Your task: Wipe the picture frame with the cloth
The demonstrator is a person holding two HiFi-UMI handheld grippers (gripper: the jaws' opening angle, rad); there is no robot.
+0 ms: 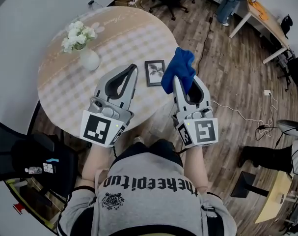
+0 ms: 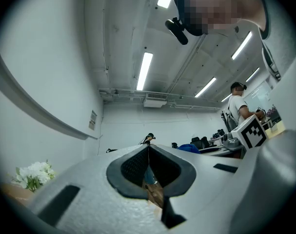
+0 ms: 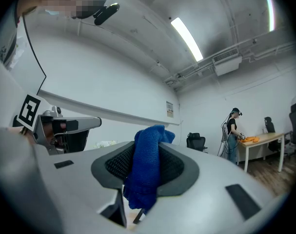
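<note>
A small dark picture frame (image 1: 154, 73) lies flat on the round table (image 1: 65, 92), near its right edge. My right gripper (image 1: 180, 78) is shut on a blue cloth (image 1: 178, 69), which bunches up above the jaws just right of the frame. The cloth (image 3: 147, 169) hangs between the jaws in the right gripper view. My left gripper (image 1: 133, 70) is shut with nothing in it, raised over the table left of the frame. In the left gripper view the left gripper (image 2: 148, 147) has its jaws closed together.
A white vase of white flowers (image 1: 84, 48) stands on the table's far left. A black chair (image 1: 26, 156) is at my near left. Cables (image 1: 237, 113) run over the wood floor at the right. A person (image 3: 232, 138) stands at a desk in the distance.
</note>
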